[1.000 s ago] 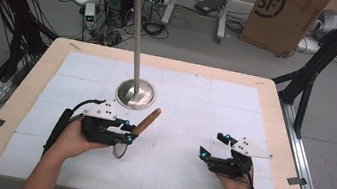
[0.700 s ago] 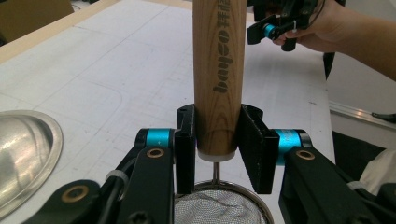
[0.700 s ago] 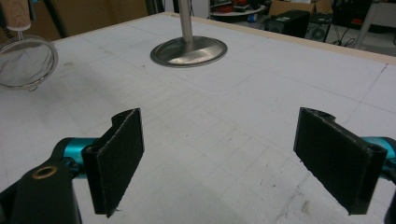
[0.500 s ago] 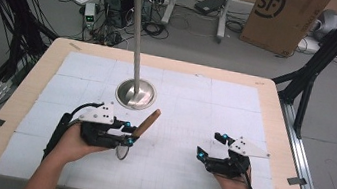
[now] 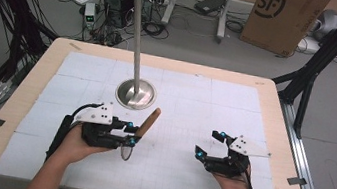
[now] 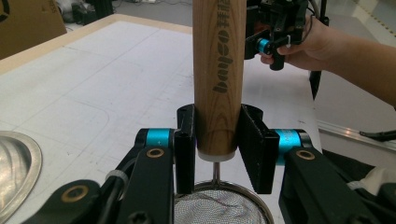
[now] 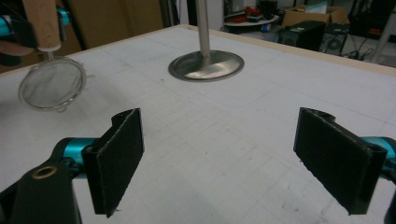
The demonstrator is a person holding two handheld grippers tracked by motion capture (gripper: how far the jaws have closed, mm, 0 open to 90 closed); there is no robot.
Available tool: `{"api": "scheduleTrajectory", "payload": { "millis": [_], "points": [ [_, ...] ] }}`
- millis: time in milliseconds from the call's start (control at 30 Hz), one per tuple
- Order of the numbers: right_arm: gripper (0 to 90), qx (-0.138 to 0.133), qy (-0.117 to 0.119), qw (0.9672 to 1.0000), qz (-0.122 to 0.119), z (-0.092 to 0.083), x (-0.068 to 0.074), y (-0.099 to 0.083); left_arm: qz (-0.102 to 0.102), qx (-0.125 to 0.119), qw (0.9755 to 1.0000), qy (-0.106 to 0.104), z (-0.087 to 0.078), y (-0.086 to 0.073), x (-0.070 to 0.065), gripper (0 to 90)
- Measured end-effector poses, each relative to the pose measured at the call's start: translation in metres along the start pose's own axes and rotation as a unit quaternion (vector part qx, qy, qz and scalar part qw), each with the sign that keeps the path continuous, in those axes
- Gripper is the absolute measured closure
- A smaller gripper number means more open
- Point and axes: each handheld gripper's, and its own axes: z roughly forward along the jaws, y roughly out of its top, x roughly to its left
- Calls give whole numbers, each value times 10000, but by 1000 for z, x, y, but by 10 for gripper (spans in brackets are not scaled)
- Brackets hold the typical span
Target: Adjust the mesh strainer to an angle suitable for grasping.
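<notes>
A small wire-mesh strainer (image 6: 219,207) with a wooden handle (image 6: 218,70) is held over the white mat. My left gripper (image 6: 218,140) is shut on the lower end of that handle. In the high view the handle (image 5: 149,121) slants up and away from the left gripper (image 5: 131,134), and the mesh bowl (image 5: 126,151) hangs just below the jaws. My right gripper (image 7: 224,154) stands open over the mat with nothing between its pads. It sits at the front right (image 5: 208,143), a good gap away from the strainer (image 7: 52,84).
A metal stand rises from a round base (image 5: 135,93) behind the left gripper, its thin pole (image 5: 139,24) topped by a small dish. The white gridded mat (image 5: 206,100) covers most of the wooden table (image 5: 276,105). Cables and a cardboard box lie on the floor beyond.
The right gripper has edged slightly to the left. The left gripper and the strainer have kept still.
</notes>
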Motion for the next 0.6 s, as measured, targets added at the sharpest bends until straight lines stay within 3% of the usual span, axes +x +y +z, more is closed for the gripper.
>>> {"api": "scheduleTrajectory", "payload": {
  "millis": [600],
  "points": [
    [152,-351,370,9987,-68,-3,11,21,-9,-331,9993,-190,-4,0,1,684]
  ]
}}
